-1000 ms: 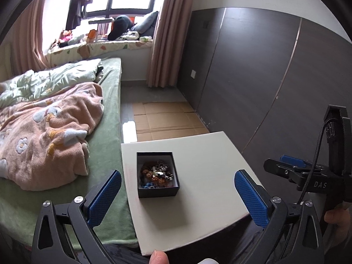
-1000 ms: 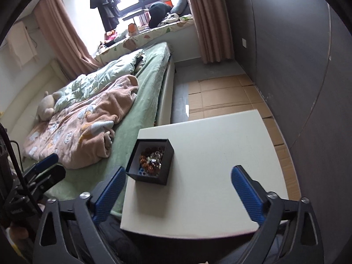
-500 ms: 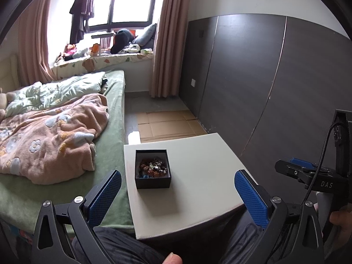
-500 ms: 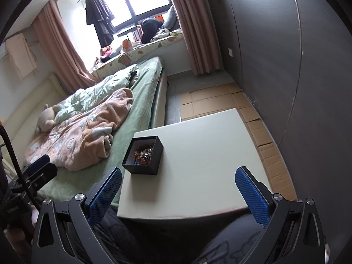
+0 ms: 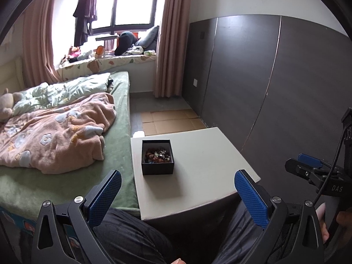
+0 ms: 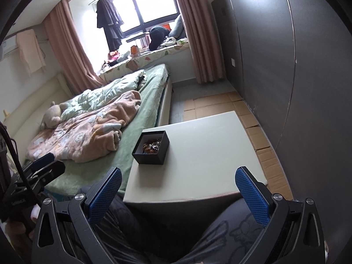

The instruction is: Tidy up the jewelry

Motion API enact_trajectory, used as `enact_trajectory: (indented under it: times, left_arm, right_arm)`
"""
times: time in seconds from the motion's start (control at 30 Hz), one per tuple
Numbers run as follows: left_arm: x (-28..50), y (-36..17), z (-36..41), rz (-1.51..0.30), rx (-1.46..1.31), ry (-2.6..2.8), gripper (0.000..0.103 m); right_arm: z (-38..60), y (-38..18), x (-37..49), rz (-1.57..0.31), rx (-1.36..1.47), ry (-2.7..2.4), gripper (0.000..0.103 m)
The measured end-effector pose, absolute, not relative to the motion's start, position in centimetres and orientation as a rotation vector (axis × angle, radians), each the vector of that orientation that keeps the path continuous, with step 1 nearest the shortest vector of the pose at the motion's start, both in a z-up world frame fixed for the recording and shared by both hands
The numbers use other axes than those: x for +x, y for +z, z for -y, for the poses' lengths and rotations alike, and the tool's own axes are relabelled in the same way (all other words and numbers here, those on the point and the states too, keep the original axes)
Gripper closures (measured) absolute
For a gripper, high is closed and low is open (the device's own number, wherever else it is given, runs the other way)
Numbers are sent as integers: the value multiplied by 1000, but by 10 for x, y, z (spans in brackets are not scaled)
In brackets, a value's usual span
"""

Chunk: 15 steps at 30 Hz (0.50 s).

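Black box [image 5: 157, 156] with beaded jewelry [image 5: 156, 154] heaped inside is set on pale table [image 5: 198, 165], near its bed-side edge, well short of near edge. Both claws held spread wide and empty, raised back over person's lap. Box lies ahead of left gripper [image 5: 182, 194], slightly left of centre – ahead-left of right gripper [image 6: 180, 192]. Box squarish, no long axis. Left judged nearer.

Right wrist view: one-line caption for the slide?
Open right gripper held short of a white table bearing a black box of beaded jewelry.
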<state>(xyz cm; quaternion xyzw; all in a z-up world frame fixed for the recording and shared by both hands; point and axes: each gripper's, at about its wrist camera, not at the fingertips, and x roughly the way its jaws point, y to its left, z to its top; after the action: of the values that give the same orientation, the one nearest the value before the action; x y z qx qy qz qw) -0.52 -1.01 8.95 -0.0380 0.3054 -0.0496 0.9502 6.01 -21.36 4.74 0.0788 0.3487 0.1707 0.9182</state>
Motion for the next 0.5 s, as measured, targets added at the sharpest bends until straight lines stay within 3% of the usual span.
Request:
enact_trajectory:
  times: [0.5]
  left_arm:
    - [-23,96,12,-604,-46,-99,0]
  right_arm:
    - [206,46,34,-699,128,358,0]
